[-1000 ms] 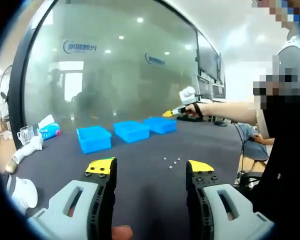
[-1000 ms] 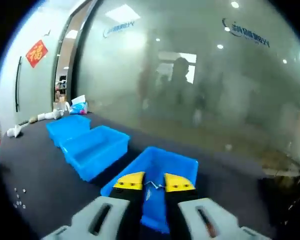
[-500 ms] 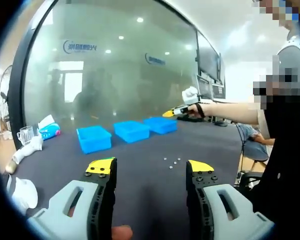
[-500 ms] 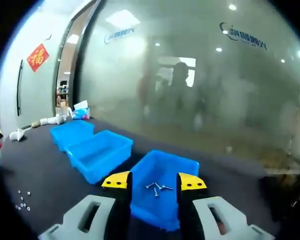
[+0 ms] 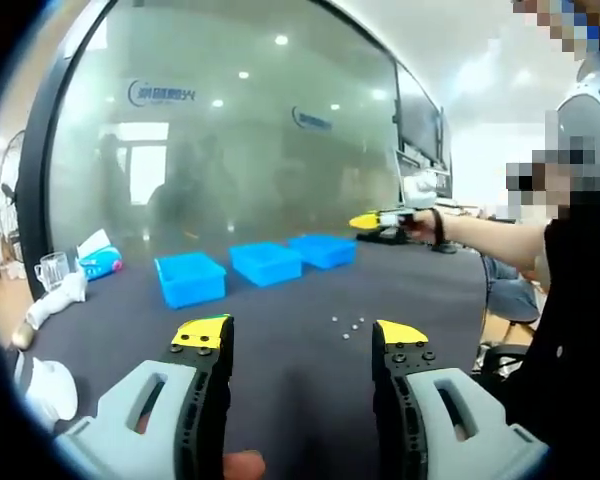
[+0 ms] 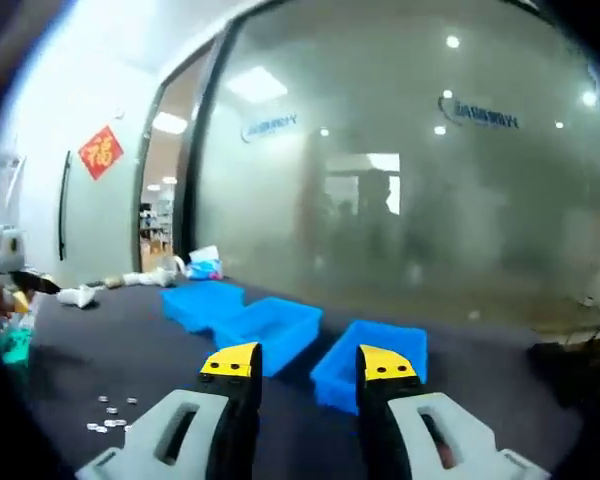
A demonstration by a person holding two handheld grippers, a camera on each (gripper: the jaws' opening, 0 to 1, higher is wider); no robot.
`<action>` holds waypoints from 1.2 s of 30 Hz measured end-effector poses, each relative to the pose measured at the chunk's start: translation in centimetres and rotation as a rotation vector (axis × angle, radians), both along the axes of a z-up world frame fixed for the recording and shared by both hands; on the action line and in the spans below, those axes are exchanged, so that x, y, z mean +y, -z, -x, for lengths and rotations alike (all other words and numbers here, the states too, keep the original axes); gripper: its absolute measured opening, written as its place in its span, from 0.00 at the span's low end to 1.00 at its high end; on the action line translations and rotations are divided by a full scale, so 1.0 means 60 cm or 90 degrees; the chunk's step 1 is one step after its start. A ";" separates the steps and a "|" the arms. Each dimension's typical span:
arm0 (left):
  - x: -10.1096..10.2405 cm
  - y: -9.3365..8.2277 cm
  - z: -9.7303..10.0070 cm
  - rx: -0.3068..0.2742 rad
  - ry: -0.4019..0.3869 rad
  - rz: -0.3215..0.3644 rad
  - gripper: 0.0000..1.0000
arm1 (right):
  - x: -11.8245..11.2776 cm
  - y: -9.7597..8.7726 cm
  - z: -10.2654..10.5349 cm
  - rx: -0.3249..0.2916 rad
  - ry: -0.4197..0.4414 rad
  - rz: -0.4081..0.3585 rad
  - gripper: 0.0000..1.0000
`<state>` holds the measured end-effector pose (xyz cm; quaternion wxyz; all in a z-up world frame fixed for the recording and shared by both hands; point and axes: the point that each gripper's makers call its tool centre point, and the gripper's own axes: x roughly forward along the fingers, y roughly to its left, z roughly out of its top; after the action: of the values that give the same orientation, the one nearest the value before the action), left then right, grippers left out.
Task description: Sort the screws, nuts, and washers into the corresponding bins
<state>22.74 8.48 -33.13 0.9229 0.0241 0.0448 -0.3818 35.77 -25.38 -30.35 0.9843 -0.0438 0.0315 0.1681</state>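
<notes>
1. In the left gripper view we see our left gripper (image 5: pixel 300 338) low over the dark counter (image 5: pixel 280 380); its fingers are spread wide and hold nothing.
2. Three blue bins stand in a row on the counter in front of a frosted glass wall (image 5: pixel 230 130): the left bin (image 5: pixel 190 278), the middle bin (image 5: pixel 266 263) and the right bin (image 5: pixel 323 250). They stand close beside each other.
3. A small group of loose parts (image 5: pixel 348 323) lies on the counter, nearer to us than the bins and just beyond the left gripper's right finger. They are too small for us to tell screws, nuts and washers apart.
4. The right gripper (image 5: pixel 375 219), held on an outstretched arm (image 5: pixel 480 232), hangs in the air to the right of the right bin and higher than it.
5. In the right gripper view the right gripper (image 6: pixel 308 362) has its fingers spread with nothing between them. The nearest bin (image 6: pixel 372 365) shows between and behind the fingertips, with the next bin (image 6: pixel 268 330) and the far bin (image 6: pixel 202 300) to its left.
6. The loose parts (image 6: pixel 110 415) lie at the lower left of this view, well apart from the bins.
7. At the far end of the counter are a glass (image 5: pixel 52 268), some white things (image 5: pixel 55 295) and a blue and white package (image 5: pixel 98 260).
</notes>
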 end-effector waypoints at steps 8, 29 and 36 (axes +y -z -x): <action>0.001 0.000 0.005 0.000 0.002 0.004 0.54 | 0.020 0.004 0.136 -0.039 -0.003 -0.011 0.34; -0.007 0.001 0.006 0.003 0.008 -0.002 0.54 | 0.036 0.024 0.192 -0.057 -0.020 0.004 0.34; -0.027 0.002 0.000 0.005 0.037 -0.037 0.54 | 0.062 0.059 0.209 -0.001 -0.092 0.004 0.34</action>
<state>22.76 6.86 -33.24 0.9102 0.0507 0.0585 -0.4069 23.22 -21.67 -33.86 0.9694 -0.0493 0.0281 0.2387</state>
